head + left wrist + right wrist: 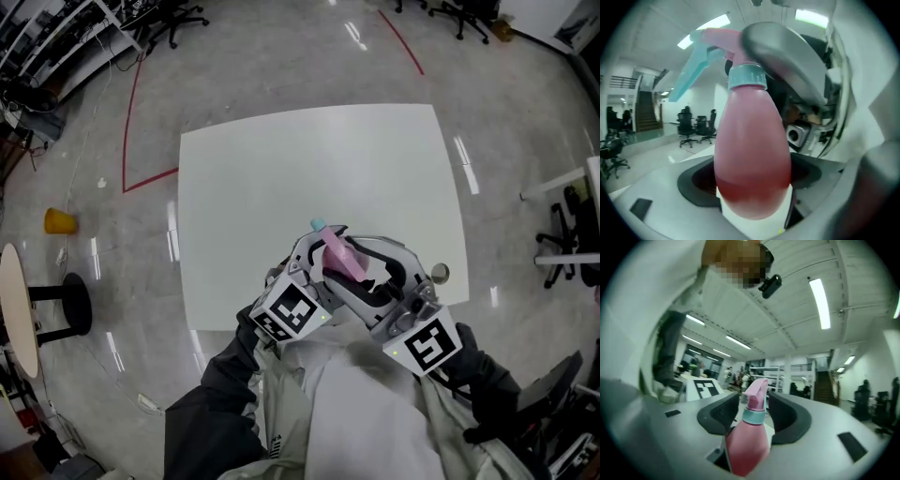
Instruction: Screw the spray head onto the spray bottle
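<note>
Clasping spray bottle (752, 140), left hand-held gripper (750, 180), right hand-held gripper (754, 401) pinching half-hidden spray head (715, 40)

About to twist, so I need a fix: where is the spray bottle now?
Head view, centre: the spray bottle is held above the white table's near edge, its body in the left tongs, the right tongs flanking its spray head.
</note>
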Action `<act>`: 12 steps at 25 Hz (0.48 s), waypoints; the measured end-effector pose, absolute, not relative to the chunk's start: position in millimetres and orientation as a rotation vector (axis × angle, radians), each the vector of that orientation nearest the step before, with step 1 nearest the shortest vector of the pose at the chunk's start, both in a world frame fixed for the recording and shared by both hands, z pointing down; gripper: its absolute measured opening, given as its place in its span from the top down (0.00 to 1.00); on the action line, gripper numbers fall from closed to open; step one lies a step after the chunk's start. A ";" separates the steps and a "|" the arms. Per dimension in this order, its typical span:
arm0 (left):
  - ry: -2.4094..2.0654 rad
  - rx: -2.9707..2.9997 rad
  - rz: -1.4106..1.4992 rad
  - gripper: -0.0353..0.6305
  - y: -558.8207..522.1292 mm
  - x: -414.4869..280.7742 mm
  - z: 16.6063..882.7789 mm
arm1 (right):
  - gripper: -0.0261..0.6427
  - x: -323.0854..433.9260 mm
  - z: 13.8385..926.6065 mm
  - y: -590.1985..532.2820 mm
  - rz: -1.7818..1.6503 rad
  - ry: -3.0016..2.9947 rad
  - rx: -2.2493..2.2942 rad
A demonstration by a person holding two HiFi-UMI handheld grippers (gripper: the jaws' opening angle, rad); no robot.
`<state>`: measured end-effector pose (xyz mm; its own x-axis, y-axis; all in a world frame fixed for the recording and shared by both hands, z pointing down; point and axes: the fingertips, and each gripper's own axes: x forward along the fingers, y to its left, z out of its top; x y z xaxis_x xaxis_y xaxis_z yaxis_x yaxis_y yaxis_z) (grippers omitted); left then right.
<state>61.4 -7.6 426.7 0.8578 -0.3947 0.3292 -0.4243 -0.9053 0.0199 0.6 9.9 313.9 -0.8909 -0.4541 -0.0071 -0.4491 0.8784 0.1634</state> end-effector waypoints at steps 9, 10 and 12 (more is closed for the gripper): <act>0.050 3.004 0.645 0.30 46.9 46.2 424.7 | 0.59 13.9 293.6 33.7 0.039 -3.129 0.003; 0.009 3.000 0.641 0.30 43.4 51.0 423.9 | 0.59 9.0 294.2 37.4 0.003 -3.121 -0.008; -0.124 2.993 0.643 0.30 31.7 58.2 425.2 | 0.59 2.6 297.3 33.2 -0.107 -3.103 0.113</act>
